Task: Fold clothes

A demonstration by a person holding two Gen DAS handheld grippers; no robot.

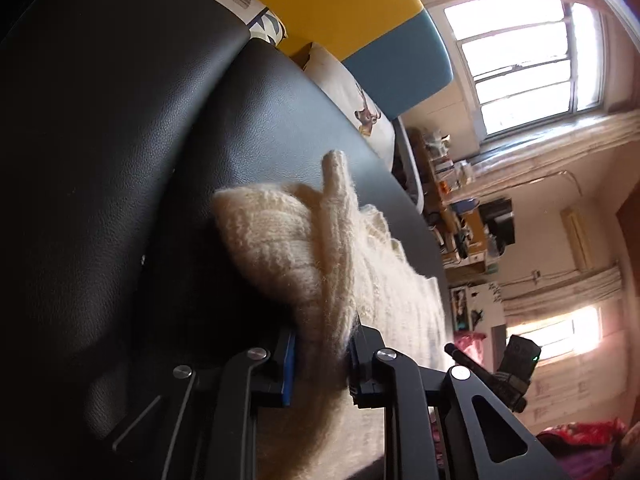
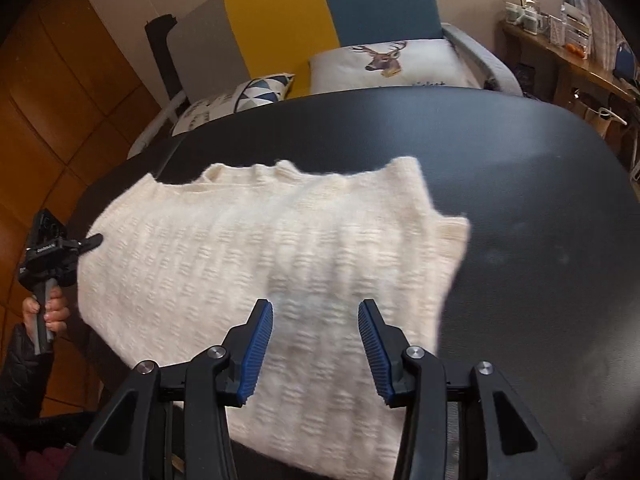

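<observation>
Left wrist: left gripper (image 1: 320, 356) clamped on cream knitted sweater (image 1: 304, 248) at edge of black leather-textured table (image 1: 248, 120); deer-print cushion (image 1: 360, 104), bright window (image 1: 524, 60) behind.

Right wrist: right gripper (image 2: 316, 344) parted, empty, above sweater (image 2: 256, 260) spread flat; yellow-and-blue sofa (image 2: 320, 12) beyond; no legible writing.

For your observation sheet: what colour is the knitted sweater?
Cream sweater, clearest in the right wrist view.

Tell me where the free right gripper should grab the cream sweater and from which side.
Probably the loose corner of the cream sweater, approached from the bare table on its right. That edge is exposed and unpinned; the left gripper already clamps the opposite edge, while the right gripper hovers open above.
</observation>
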